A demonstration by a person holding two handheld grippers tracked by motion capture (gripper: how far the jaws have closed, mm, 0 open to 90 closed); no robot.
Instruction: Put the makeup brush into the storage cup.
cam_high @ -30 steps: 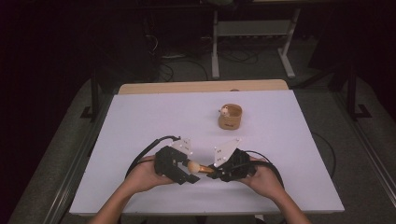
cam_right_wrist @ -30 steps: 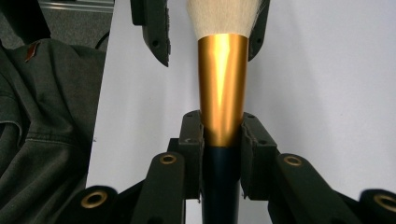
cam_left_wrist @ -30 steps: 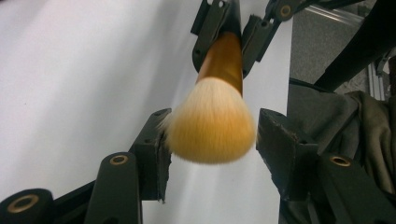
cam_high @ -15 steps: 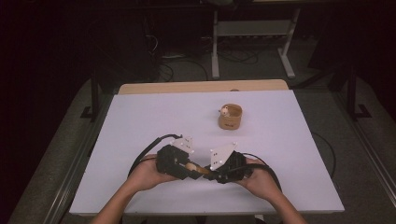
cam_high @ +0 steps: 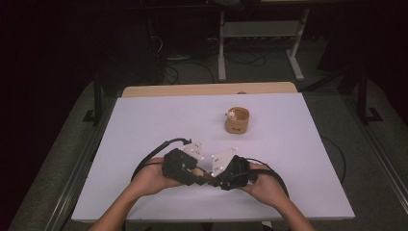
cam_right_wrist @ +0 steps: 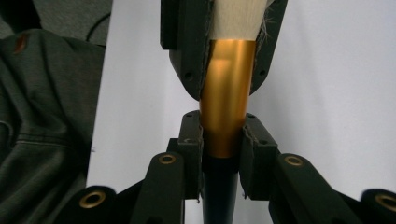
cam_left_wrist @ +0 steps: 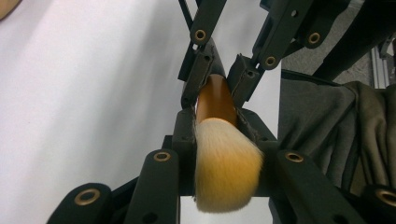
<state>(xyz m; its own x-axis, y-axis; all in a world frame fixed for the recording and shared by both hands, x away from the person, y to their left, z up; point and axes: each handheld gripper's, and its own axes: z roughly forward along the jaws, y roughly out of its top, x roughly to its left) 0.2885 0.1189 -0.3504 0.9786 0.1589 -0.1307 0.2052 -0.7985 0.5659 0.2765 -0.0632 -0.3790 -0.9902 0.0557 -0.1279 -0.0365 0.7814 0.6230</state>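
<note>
1. Near edge of the tabletop [cam_high: 144, 125], about mid-width: both hands come in from the bottom of the high view, each with a gripper, jaws facing each other. A makeup brush [cam_left_wrist: 224, 154] spans the gap between them, held clear of the white surface.
2. Left gripper [cam_high: 185, 168]: jaws have just been closing and now pinch the brush at the top of the copper ferrule [cam_left_wrist: 215, 100], just behind the bristles [cam_left_wrist: 226, 172]. Bristle tuft sticks out past the pads toward this gripper's own camera.
3. Right gripper [cam_high: 231, 175]: jaws pinch the brush where the ferrule [cam_right_wrist: 227, 112] meets the dark handle [cam_right_wrist: 218, 196]. Handle end runs back toward its camera.
4. Long axis: roughly level and parallel to the near edge. Bristles point to the person's left, handle to the right.
5. Handling, judged: light and short. The ferrule looks like smooth, glossy metal, tapered, stiff and likely slippery, so it may creep along the pads under pull. Bristles soft and springy; they splay and offer no firm hold.
6. Best hold, judged: on ferrule or handle, across the axis, never on the tuft. The two grips sit close together, leaving little free length.
7. Farther off, right of centre toward the far edge: a small round wooden cup [cam_high: 237, 120] with a pale item inside, too small to identify. Well apart from both grippers.
</note>
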